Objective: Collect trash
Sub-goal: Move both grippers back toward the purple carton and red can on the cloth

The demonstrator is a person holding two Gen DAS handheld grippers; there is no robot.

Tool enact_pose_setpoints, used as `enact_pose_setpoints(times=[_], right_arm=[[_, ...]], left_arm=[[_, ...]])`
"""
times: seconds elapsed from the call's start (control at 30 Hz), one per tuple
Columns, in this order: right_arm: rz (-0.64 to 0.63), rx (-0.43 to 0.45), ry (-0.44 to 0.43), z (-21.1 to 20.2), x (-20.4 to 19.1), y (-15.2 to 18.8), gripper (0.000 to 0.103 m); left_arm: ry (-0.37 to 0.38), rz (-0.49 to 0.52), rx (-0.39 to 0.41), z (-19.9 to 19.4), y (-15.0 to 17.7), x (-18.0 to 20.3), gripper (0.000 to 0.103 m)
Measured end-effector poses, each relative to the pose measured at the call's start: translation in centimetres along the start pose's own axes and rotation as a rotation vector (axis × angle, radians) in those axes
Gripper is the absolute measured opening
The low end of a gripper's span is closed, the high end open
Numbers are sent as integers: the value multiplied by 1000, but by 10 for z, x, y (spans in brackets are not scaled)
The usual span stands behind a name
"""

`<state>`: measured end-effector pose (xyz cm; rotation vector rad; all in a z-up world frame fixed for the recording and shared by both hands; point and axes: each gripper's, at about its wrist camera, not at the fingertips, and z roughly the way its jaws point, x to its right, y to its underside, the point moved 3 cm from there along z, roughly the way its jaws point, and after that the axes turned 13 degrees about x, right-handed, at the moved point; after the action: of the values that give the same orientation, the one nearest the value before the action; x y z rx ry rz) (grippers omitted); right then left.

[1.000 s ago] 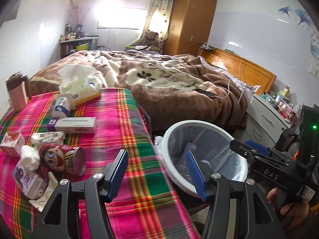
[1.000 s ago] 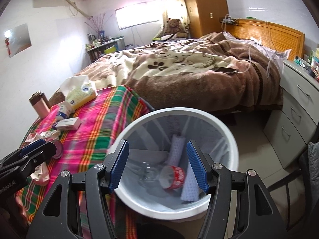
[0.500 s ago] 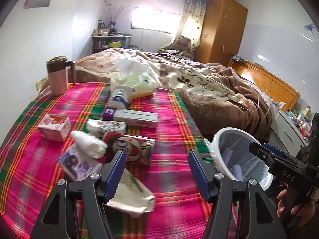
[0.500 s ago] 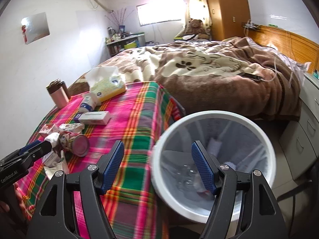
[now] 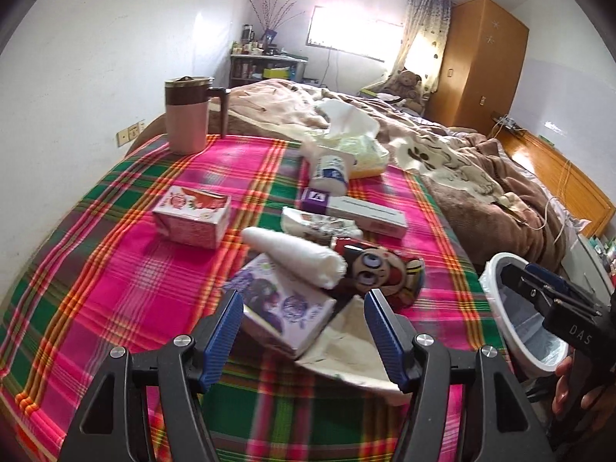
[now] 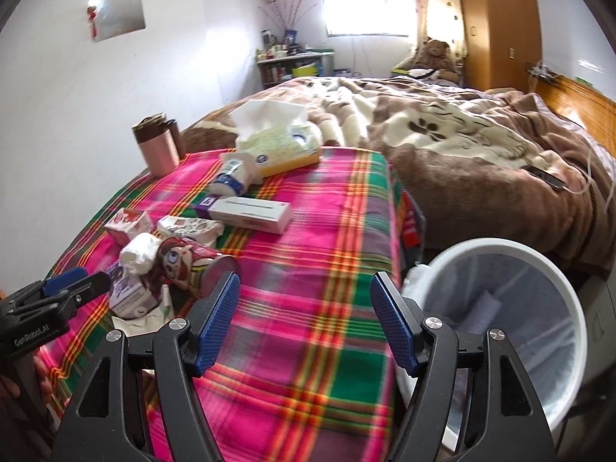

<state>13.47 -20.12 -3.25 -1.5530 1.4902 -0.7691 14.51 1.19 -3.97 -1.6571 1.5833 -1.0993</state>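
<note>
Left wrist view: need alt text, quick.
The open left tool hovers low over a purple carton in a pile of trash on a plaid tablecloth. A cartoon can and a white paper roll lie just beyond; a white bin stands right.

Left gripper [image 5: 302, 331] swung away from white bin [image 5: 496, 331], brought over plaid table [image 5: 115, 288]; jaws spread as before, now framing purple carton [image 5: 283, 308] and crumpled paper wrapper [image 5: 358, 354], trash pile seen closer than half second ago. Right gripper [image 6: 304, 323] drawn off bin [image 6: 554, 269] mouth, shifted leftward over table edge; bin now at right of right wrist view, red cup inside no longer seen.
</note>
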Motion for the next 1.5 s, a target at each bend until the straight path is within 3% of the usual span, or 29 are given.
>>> enact_pose_setpoints(times=[0.6,0.8,1.17,1.5], right_arm=[[-59,-96,-148,52,-47,-2,72],[-168,-138,-203,63,-68,5,72],[-224,-211,-265,73,-80,11,72],[-323,-246,-254,83,-94,11,73]], left_arm=[[20,7,-135,33,22,-23,65],[-27,49,-159,34,22,-39,65],[-125,-14,-118,24,8,-85,65],[-63,-78,-88,35,-11,-72,65]])
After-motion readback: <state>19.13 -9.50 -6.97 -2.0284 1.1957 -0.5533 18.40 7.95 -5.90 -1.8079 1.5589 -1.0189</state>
